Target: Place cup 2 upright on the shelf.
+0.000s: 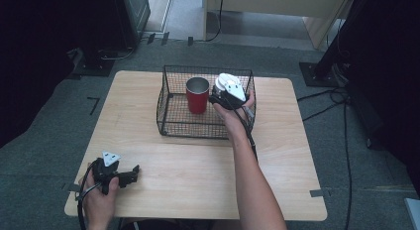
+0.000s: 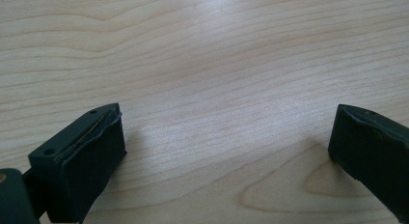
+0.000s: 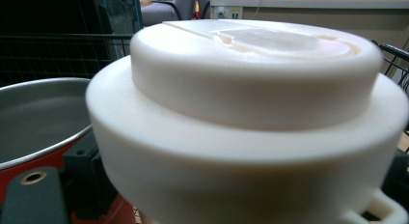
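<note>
Basket (image 1: 171,98) of black wire sits toward the far middle of the desk (image 1: 198,165), with a red cup (image 1: 197,95) standing upright and uncovered inside it. Right tongs (image 1: 223,93) are inside the basket just to the right of the cup, with a white lid (image 1: 229,83) at their tip; in the right gripper view the lid (image 3: 251,113) looms very close, level, its rim beside and somewhat above the cup's metal rim (image 3: 43,113). Whether the right tongs are pinching the lid or have let go cannot be told; the pads are hidden behind it. Left tongs (image 1: 130,174) rest at the near left corner of the desk, well apart from the basket; the left gripper view shows them spread wide over bare wood (image 2: 217,64), nothing between. Judgement on progress: work in hand looks like capping the cup. Cup is placed in the basket and lid is brought alongside, so the approach is done. Left to do: centre the lid over the cup mouth, lower it, press it home, withdraw.
</note>
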A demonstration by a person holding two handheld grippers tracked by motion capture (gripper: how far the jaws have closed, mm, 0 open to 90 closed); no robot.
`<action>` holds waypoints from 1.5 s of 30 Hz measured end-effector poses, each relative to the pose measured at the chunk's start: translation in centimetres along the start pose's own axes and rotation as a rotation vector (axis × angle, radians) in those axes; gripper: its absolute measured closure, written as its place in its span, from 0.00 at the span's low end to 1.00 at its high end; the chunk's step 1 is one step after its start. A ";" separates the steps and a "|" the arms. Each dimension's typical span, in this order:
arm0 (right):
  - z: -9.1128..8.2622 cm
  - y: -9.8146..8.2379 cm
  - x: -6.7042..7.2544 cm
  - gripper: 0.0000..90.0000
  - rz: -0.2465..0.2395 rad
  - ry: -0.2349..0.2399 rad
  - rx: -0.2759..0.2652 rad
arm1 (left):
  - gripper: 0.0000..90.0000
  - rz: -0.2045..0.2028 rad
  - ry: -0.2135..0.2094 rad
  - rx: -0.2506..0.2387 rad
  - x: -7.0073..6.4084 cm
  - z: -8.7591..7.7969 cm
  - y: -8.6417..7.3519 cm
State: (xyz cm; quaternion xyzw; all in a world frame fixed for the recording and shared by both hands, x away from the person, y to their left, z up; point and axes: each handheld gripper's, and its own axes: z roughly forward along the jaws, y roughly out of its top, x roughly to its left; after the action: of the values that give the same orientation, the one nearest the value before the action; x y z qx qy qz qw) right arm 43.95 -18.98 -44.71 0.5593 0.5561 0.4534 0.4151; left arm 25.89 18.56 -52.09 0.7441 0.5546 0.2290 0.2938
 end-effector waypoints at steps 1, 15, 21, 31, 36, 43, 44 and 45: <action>-0.1 0.0 0.0 0.11 0.004 0.003 -0.007 | 0.00 0.000 0.000 0.000 0.0 0.0 0.0; -1.1 1.2 -0.3 0.03 0.029 -0.007 -0.064 | 0.00 0.000 0.000 0.000 0.0 0.0 0.0; -1.7 2.2 -0.6 0.03 0.028 0.008 -0.109 | 0.00 0.000 0.000 0.000 0.0 0.0 0.0; -3.2 4.8 0.0 0.03 0.046 0.053 -0.162 | 0.00 0.000 0.000 -0.001 0.0 0.0 0.0; -4.1 5.6 0.3 0.03 0.026 0.058 -0.165 | 0.00 0.001 -0.001 0.001 0.0 0.0 0.0; -5.1 5.9 0.0 0.03 0.012 0.074 -0.164 | 0.00 0.001 0.000 0.000 0.0 0.0 0.0; -5.2 5.9 -0.1 0.03 0.010 0.073 -0.161 | 0.00 0.001 0.000 0.000 0.0 0.0 0.0; -5.4 5.9 -0.2 0.02 0.008 0.077 -0.161 | 0.00 0.001 0.000 0.000 0.0 0.0 0.0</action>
State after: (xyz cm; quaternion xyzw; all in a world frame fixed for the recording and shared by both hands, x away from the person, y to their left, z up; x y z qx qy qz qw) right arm 40.18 -19.59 -37.64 0.5086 0.5311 0.5196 0.4350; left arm 25.90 18.56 -52.09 0.7443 0.5543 0.2292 0.2937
